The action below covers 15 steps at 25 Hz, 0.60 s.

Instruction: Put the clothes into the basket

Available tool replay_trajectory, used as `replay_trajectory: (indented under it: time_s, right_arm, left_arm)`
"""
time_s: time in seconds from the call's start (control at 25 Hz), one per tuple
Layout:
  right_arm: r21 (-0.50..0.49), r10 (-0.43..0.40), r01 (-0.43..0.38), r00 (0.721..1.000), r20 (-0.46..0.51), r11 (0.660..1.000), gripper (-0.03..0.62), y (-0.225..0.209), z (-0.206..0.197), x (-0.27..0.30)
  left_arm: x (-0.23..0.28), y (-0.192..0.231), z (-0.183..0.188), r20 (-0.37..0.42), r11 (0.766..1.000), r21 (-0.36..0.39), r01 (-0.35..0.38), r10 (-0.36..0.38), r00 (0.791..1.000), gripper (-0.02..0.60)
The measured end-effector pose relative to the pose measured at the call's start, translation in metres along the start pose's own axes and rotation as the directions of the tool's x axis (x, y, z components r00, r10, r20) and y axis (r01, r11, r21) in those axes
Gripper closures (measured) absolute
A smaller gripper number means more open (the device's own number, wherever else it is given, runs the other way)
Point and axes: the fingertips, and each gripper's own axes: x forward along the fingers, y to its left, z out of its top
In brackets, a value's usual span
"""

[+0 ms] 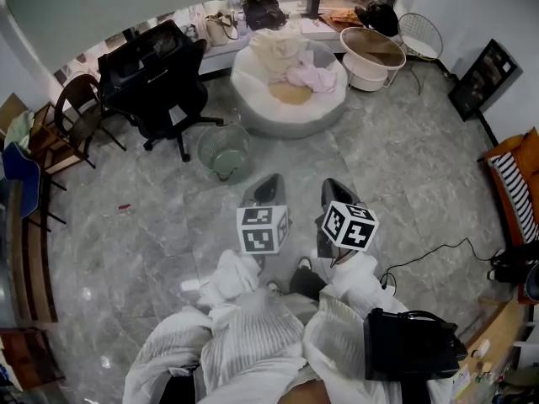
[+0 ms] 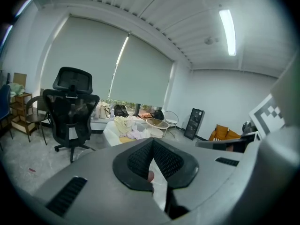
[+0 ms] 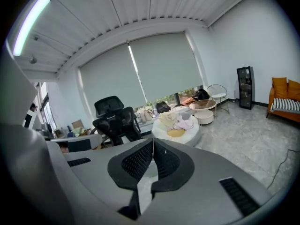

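Room and floor. A grey marbled tile floor (image 1: 404, 183) runs to a wall of pale roller blinds (image 3: 159, 74), under a slatted ceiling with a strip lamp (image 2: 227, 32). No surface carries the task's things; they rest on a beanbag and on the floor.

Task's things. The clothes (image 1: 290, 61) lie in a loose heap on top of a round white beanbag (image 1: 253, 112) at the far side of the room. Three colours can be told apart: cream, pale pink and a yellow piece at the front. The basket (image 1: 202, 146) is round and pale green. It stands upright on the floor, just beside the beanbag and near the foot of a black office chair (image 1: 156, 78).

Counts. One basket, one beanbag, one office chair, one round low table (image 1: 372, 49), one white wire chair (image 1: 421, 34), one orange sofa (image 1: 515, 175), two grippers.

Grippers. The left gripper (image 1: 266, 188) and right gripper (image 1: 337, 194) are held side by side above the floor, well apart from the clothes. The left fingers (image 2: 138, 161) meet at their tips with nothing between them, and the right fingers (image 3: 136, 161) are likewise closed and empty.
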Motion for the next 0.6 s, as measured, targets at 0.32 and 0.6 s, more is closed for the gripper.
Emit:
replay_trajectory:
  time_s: [0.32, 0.6]
  right_arm:
    - [0.021, -0.022, 0.022, 1.0, -0.005, 1.0, 0.569, -0.034, 0.019, 0.049]
    - [0.012, 0.015, -0.015, 1.0, 0.008, 1.0, 0.569, -0.067, 0.071, 0.119]
  left_arm:
    - [0.063, 0.009, 0.011, -0.011, 1.0, -0.001, 0.0, 0.0, 1.0, 0.578]
    - [0.147, 0.01, 0.045, 0.002, 1.0, 0.011, -0.025, 0.025, 1.0, 0.578]
